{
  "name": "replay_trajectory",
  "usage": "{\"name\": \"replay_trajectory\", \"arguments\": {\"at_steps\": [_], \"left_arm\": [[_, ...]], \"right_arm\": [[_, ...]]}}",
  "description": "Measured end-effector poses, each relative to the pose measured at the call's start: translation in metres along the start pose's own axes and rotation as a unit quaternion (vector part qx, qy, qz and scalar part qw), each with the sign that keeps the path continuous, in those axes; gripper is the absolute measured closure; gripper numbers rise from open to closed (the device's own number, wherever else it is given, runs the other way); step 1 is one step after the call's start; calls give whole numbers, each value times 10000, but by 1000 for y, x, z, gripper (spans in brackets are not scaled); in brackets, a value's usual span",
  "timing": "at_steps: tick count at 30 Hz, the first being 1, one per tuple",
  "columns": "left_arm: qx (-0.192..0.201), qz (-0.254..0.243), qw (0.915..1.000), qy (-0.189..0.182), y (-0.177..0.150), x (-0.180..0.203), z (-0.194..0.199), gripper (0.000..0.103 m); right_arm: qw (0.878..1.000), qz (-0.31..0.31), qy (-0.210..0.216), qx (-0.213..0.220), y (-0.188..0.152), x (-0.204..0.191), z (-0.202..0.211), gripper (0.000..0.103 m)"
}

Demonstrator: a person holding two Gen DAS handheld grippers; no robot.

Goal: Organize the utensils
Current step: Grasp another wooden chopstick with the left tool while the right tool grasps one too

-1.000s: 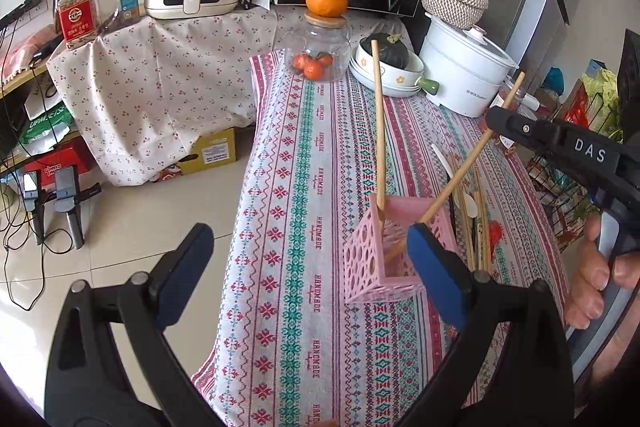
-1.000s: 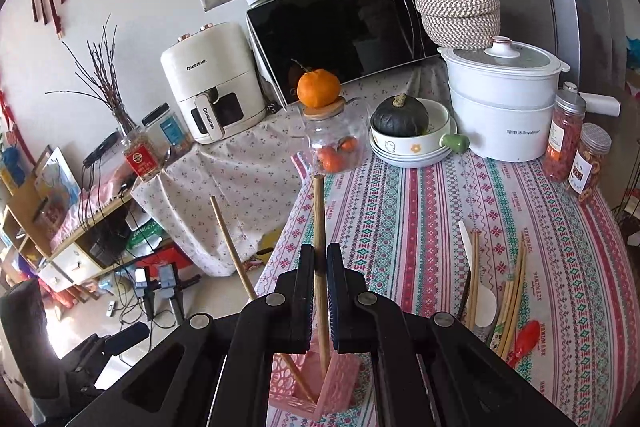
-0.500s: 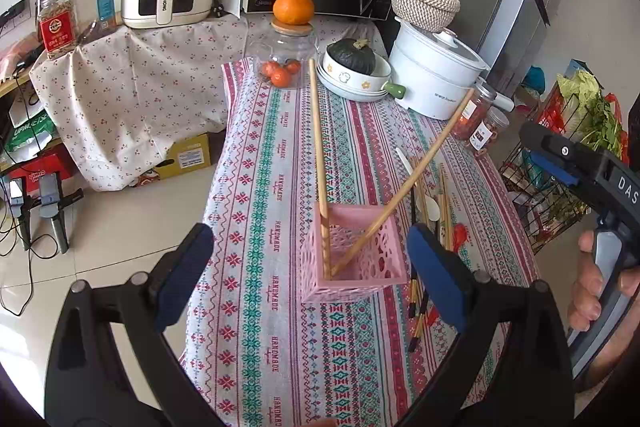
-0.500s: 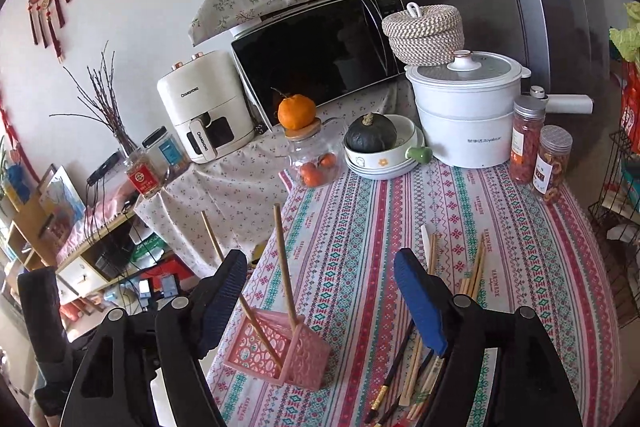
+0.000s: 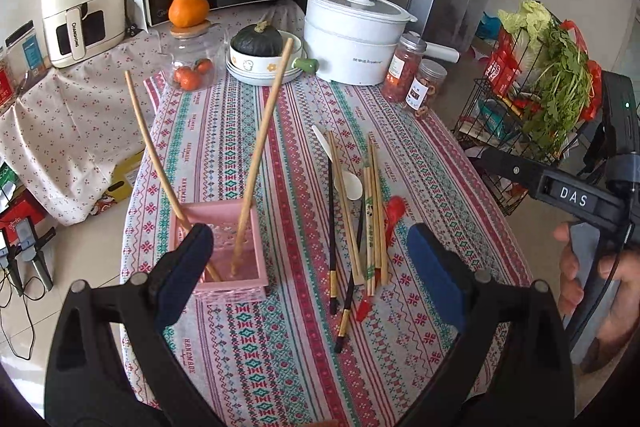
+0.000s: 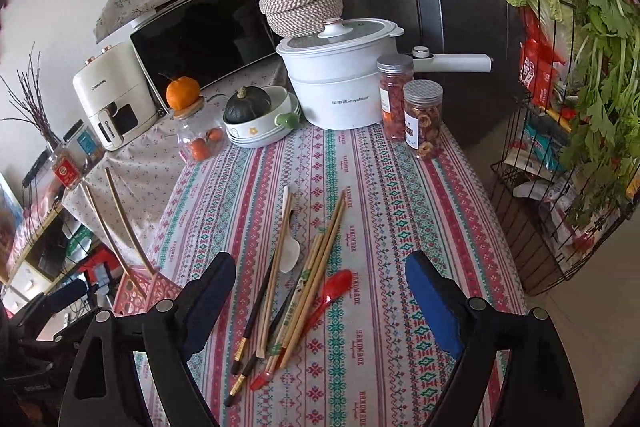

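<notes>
A pink perforated basket (image 5: 236,259) stands on the patterned tablecloth and holds two long wooden chopsticks (image 5: 262,151) leaning apart. It also shows at the left in the right wrist view (image 6: 138,289). To its right lies a loose pile of wooden chopsticks (image 5: 374,211), black chopsticks (image 5: 332,227), a white spoon (image 5: 350,183) and a red spoon (image 5: 390,211). The same pile (image 6: 308,287) lies between the right gripper's fingers. My left gripper (image 5: 312,275) is open and empty above the basket and pile. My right gripper (image 6: 320,295) is open and empty above the pile.
At the table's far end stand a white pot (image 5: 352,39), two jars (image 5: 416,79), a bowl with a squash (image 5: 260,55) and a glass jar with an orange on top (image 5: 190,55). A wire rack with greens (image 6: 576,131) stands right of the table.
My right gripper opened and let go of the wooden chopstick, which now stands in the basket. It then swung right over the pile. My left gripper also moved right.
</notes>
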State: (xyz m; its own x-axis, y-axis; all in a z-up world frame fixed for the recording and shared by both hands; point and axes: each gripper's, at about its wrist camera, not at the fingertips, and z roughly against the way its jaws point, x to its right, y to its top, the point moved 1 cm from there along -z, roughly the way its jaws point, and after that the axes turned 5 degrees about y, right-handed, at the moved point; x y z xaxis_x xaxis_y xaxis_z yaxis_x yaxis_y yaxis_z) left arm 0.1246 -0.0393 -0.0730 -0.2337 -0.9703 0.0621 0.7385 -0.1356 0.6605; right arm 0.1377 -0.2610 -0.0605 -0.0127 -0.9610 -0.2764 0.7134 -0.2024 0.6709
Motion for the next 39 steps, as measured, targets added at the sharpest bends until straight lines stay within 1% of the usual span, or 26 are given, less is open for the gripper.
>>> {"name": "replay_trajectory", "arguments": {"at_steps": [4, 5, 7, 9, 10, 11, 12, 14, 15, 18, 20, 22, 25, 28, 30, 34, 39], "left_arm": [[-119, -281, 9995, 34, 7, 32, -12, 6], [-169, -351, 9992, 46, 9, 40, -16, 7], [-266, -577, 9980, 64, 14, 56, -27, 14], [-337, -814, 9961, 72, 20, 72, -39, 27], [-408, -888, 9952, 97, 24, 78, -47, 30], [-526, -905, 9945, 101, 28, 82, -57, 38], [-689, -847, 9940, 61, 33, 84, -69, 46], [-1053, -551, 9929, -23, 42, 82, -96, 55], [-1204, -367, 9920, -9, 46, 80, -110, 60], [-1494, 45, 9886, 187, 55, 71, -150, 71], [-1606, 222, 9862, 328, 58, 65, -171, 73], [-1708, 362, 9839, 386, 62, 62, -191, 76], [-1778, 399, 9821, 475, 65, 62, -209, 77], [-1885, 410, 9794, 598, 63, 62, -225, 86], [-1944, 449, 9780, 612, 62, 61, -230, 93], [-1693, 370, 9829, 620, 62, 62, -216, 94], [-1326, 104, 9905, 340, 60, 68, -172, 94]], "right_arm": [[9993, -91, -287, -231, -6, 25, -3, 15], [9990, -129, -320, -276, -6, 31, -4, 15], [9985, -218, -359, -342, -7, 42, -6, 15], [9979, -304, -423, -384, -7, 53, -10, 15], [9976, -336, -455, -407, -7, 57, -12, 15], [9973, -358, -478, -435, -7, 62, -14, 15], [9969, -374, -496, -474, -7, 66, -17, 15], [9964, -412, -509, -545, -7, 74, -22, 15], [9959, -452, -533, -574, -7, 79, -25, 15], [9937, -704, -557, -669, -7, 93, -34, 15], [9915, -942, -482, -754, -7, 103, -41, 15], [9885, -1190, -383, -857, -8, 111, -48, 15], [9831, -1512, -248, -1006, -9, 119, -57, 15], [9794, -1676, -172, -1111, -9, 121, -64, 15], [9789, -1687, -162, -1138, -8, 120, -68, 15], [9802, -1597, -143, -1158, -5, 114, -72, 15], [9807, -1506, -201, -1234, -6, 106, -82, 15]]}}
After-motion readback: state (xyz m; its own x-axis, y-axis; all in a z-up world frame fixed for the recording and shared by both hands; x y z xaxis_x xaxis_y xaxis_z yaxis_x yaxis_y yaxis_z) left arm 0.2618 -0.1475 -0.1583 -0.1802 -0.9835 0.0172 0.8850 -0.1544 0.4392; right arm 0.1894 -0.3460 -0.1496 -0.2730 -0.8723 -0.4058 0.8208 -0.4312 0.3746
